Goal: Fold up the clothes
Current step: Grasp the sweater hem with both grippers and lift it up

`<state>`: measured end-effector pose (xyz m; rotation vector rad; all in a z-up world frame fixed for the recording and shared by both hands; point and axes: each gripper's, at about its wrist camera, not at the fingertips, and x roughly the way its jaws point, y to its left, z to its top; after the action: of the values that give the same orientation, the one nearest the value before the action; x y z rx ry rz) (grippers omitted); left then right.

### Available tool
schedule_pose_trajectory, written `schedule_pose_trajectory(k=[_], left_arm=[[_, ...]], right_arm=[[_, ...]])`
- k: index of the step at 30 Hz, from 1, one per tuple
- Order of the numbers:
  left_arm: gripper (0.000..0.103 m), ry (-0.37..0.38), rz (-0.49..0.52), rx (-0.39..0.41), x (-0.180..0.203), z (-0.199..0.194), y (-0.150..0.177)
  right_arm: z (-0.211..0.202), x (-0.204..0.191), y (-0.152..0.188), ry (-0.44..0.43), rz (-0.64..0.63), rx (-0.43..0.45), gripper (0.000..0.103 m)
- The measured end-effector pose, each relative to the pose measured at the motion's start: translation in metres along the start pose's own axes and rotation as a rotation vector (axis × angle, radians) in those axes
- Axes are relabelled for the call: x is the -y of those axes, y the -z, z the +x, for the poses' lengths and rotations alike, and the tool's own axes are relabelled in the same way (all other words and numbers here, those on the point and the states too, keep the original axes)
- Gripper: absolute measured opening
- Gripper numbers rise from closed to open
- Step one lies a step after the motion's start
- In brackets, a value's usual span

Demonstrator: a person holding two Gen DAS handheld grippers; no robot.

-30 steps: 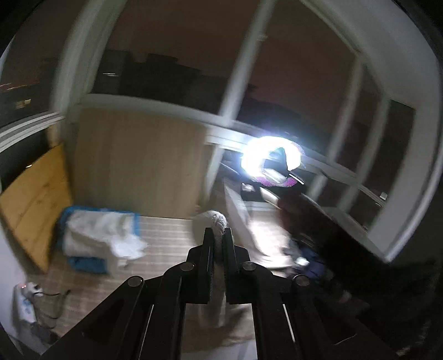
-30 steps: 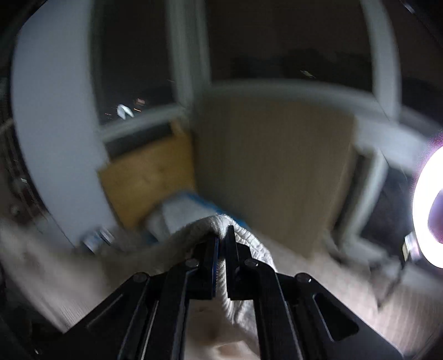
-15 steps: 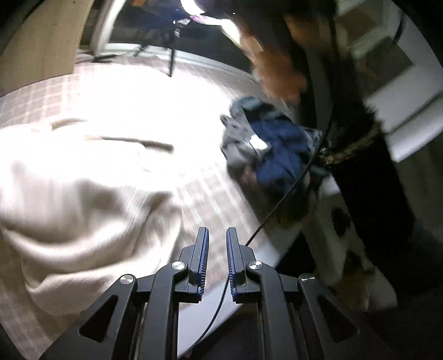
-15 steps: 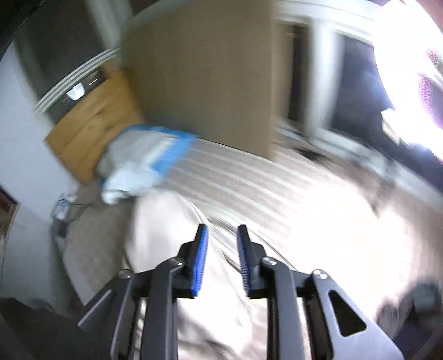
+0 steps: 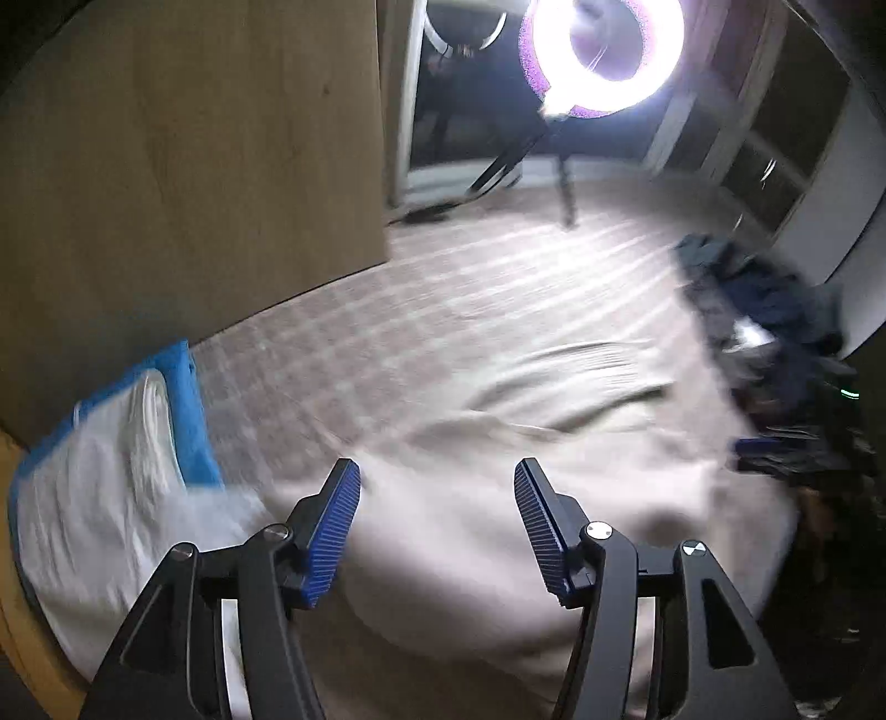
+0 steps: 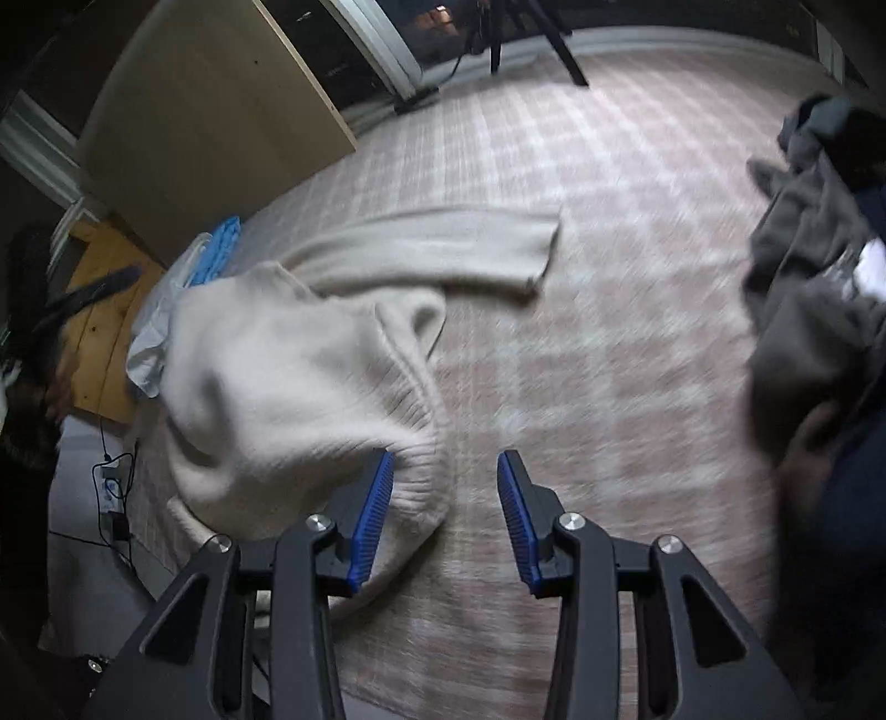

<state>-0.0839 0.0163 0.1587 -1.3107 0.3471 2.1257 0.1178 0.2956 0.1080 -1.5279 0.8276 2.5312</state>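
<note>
The right wrist view shows the cream knit sweater lying crumpled on the checked pink bedspread, with one sleeve stretched out flat away from the camera and to the right. The right tongs stand apart and are opening; the ribbed hem of the sweater lies just beside and partly behind their left pad, but nothing is pressed between the pads. So the garment lies to the left of and ahead of these tongs, its bulk bunched towards the bed's left edge.

In the left wrist view the left tongs are also apart and opening, empty, hovering over the sweater, which spreads directly below and ahead of them. A stack of folded white and blue laundry sits to the left by the wooden board, and a heap of dark clothes lies well apart at the right edge of the bed. A ring light glares beyond.

The sweater looks laid down but not yet spread. The next move likely calls for flattening the bunched body, and the left tongs seem nearer to its middle, the right tongs to its hem.
</note>
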Motion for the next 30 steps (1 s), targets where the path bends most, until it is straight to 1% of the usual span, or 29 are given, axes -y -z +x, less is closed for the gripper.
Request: schedule_pose_trajectory(k=[1, 3, 7, 8, 9, 10, 11, 12, 13, 14, 16, 18, 20, 22, 23, 25, 26, 28, 30], left_arm=[[0.056, -0.020, 0.019, -0.042, -0.008, 0.019, -0.005], [0.055, -0.001, 0.017, -0.116, -0.016, 0.051, -0.004], [0.054, 0.054, -0.005, -0.194, -0.027, 0.083, 0.002], [0.053, 0.045, 0.017, -0.210, -0.024, 0.087, 0.005], [0.048, 0.037, 0.038, -0.225, -0.021, 0.091, 0.008], [0.035, 0.031, 0.055, -0.228, -0.018, 0.092, 0.012], [0.024, 0.026, 0.071, -0.232, -0.015, 0.092, 0.015], [0.009, 0.020, 0.087, -0.235, -0.012, 0.093, 0.019], [0.009, 0.016, 0.102, -0.236, -0.008, 0.093, 0.022], [0.009, 0.022, 0.101, -0.210, -0.007, 0.087, 0.025], [0.008, 0.044, 0.080, -0.154, -0.008, 0.069, 0.029], [0.007, 0.049, 0.035, -0.073, -0.011, 0.041, 0.030], [0.007, 0.061, -0.006, 0.033, -0.019, 0.005, 0.028], [0.007, 0.066, -0.037, 0.122, -0.025, -0.026, 0.017], [0.007, 0.071, -0.049, 0.179, -0.027, -0.048, 0.010], [0.007, 0.079, -0.072, 0.295, -0.032, -0.092, -0.004], [0.007, 0.075, -0.068, 0.370, -0.032, -0.124, -0.011], [0.006, 0.058, -0.048, 0.493, -0.027, -0.177, -0.023], [0.006, 0.032, -0.025, 0.612, -0.018, -0.228, -0.028]], right_arm=[[0.002, 0.000, 0.001, 0.009, 0.008, 0.003, 0.039], [0.008, -0.001, 0.002, 0.021, 0.018, 0.007, 0.039], [0.023, -0.004, -0.001, 0.042, 0.039, 0.002, 0.044], [0.028, -0.005, -0.002, 0.048, 0.042, -0.004, 0.044], [0.032, -0.007, -0.004, 0.052, 0.039, -0.009, 0.044], [0.035, -0.008, -0.004, 0.051, 0.032, -0.013, 0.044], [0.039, -0.012, -0.004, 0.048, 0.022, -0.020, 0.042], [0.041, -0.014, -0.004, 0.038, 0.016, -0.025, 0.028], [0.044, -0.016, -0.004, 0.028, 0.011, -0.029, 0.018], [0.044, -0.020, -0.004, 0.022, 0.007, -0.026, 0.008], [0.037, -0.025, -0.005, 0.021, -0.010, -0.009, 0.007], [0.019, -0.031, -0.008, 0.046, -0.033, 0.032, 0.006], [-0.017, -0.043, -0.019, 0.058, -0.067, 0.112, 0.006], [-0.054, -0.054, -0.030, 0.069, -0.101, 0.193, 0.005], [-0.072, -0.059, -0.036, 0.075, -0.118, 0.233, 0.005], [-0.114, -0.082, -0.051, 0.109, -0.191, 0.326, 0.005], [-0.138, -0.098, -0.059, 0.133, -0.235, 0.380, 0.005], [-0.187, -0.130, -0.074, 0.181, -0.323, 0.487, 0.005], [-0.235, -0.159, -0.079, 0.215, -0.398, 0.587, 0.005]])
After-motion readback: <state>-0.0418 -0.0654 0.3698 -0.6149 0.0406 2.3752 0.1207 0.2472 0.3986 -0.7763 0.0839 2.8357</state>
